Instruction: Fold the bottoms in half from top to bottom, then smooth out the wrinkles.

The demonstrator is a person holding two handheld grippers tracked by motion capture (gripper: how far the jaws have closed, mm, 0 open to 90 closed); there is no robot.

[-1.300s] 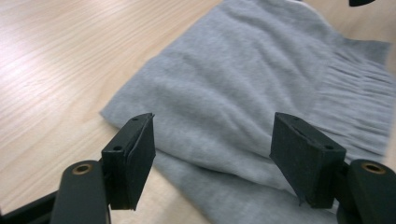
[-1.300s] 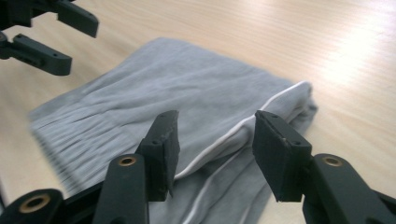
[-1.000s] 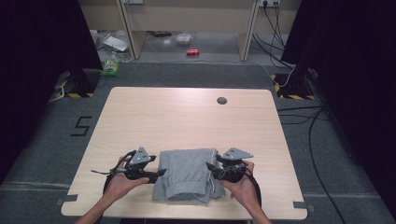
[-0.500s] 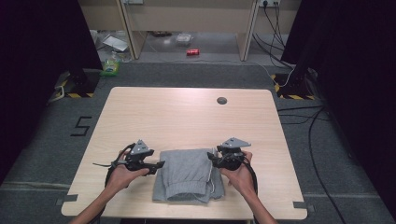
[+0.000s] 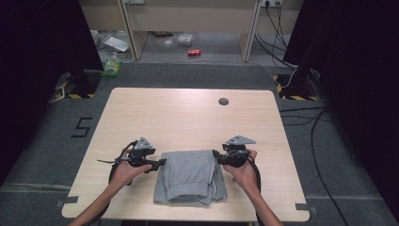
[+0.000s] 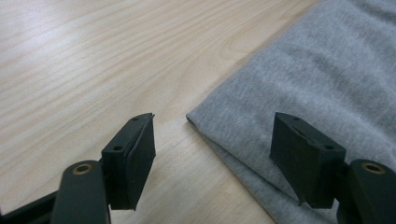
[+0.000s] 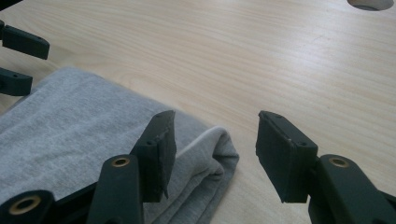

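High view: your folded grey garment (image 5: 192, 175) lies flat on the tabletop (image 5: 188, 117), near the front edge, roughly centred between your two hands. A white drawstring (image 5: 217, 181) shows along its right side. Your left tool (image 5: 159, 163) sits just beside the garment's left edge, held in your left hand (image 5: 124, 172). Your right tool (image 5: 216, 155) sits at the garment's upper right corner, held in your right hand (image 5: 242, 172). A grey plate tops each tool. A round grommet hole (image 5: 223, 101) is set in the tabletop well beyond the garment, toward the far edge.

Left gripper view: your left tool (image 6: 212, 140) is spread wide, nothing between the jaws. The garment's (image 6: 308, 84) folded corner lies in the gap between them, with one jaw over bare wood and the other over the cloth. Whether either jaw touches the fabric, cannot tell.

Right gripper view: your right tool (image 7: 212, 140) is also spread wide and empty. The garment's (image 7: 74, 121) thick rolled corner lies between the jaws, closer to the left-hand jaw. The grommet hole (image 7: 371, 3) is cut off at the top right. Your left tool's jaws (image 7: 18, 60) poke in at the far left, beside the garment's far edge.
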